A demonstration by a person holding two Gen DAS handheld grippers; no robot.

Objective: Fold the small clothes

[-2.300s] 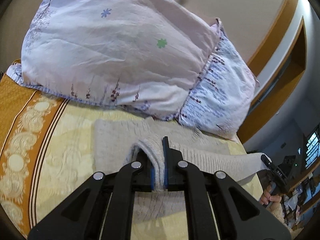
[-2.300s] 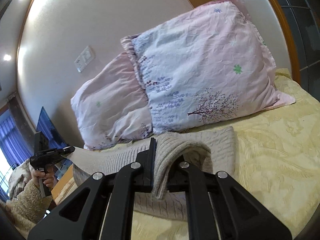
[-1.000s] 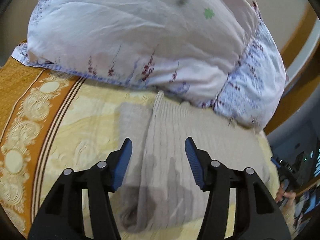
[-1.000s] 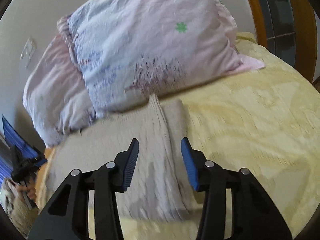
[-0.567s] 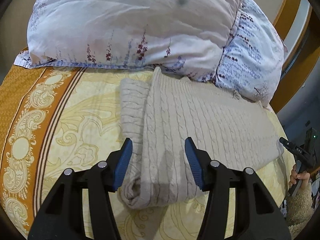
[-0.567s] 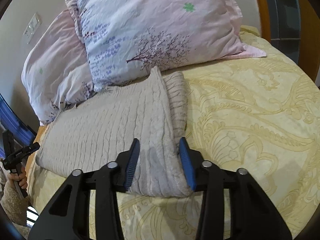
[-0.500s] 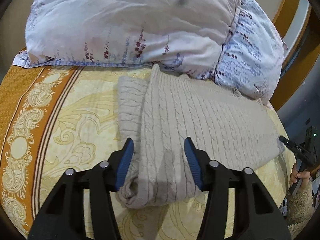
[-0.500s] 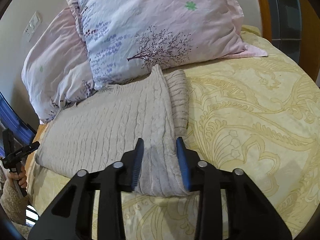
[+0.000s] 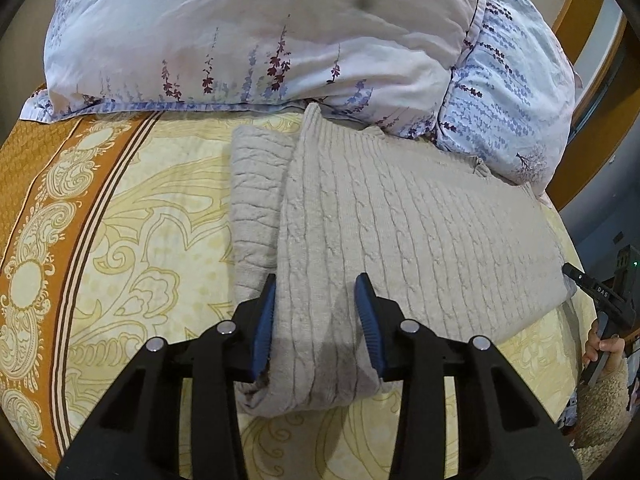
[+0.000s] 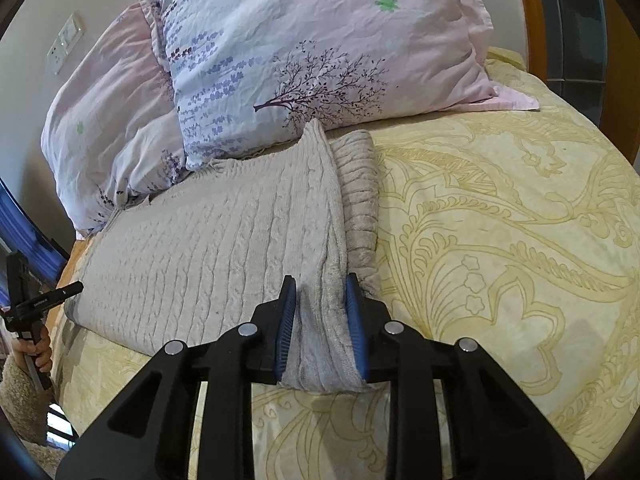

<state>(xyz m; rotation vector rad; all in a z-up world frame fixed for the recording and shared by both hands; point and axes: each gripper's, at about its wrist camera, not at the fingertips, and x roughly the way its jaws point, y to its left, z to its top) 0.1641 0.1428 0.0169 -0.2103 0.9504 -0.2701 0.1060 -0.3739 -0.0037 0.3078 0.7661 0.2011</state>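
A beige cable-knit sweater lies flat on the yellow bedspread, one side folded over onto the body. It also shows in the right wrist view. My left gripper is open, its blue pads straddling the folded near-left corner. My right gripper is partly open, its pads close on either side of the folded near-right corner, not pinching it.
Two floral pillows lean at the bed's head, just behind the sweater. An orange patterned border runs along the bedspread's left side. A wooden bed frame stands at the right.
Both grippers let go of the sweater after laying its fold down, then came down onto the near corners. The right jaws have narrowed around the fold.
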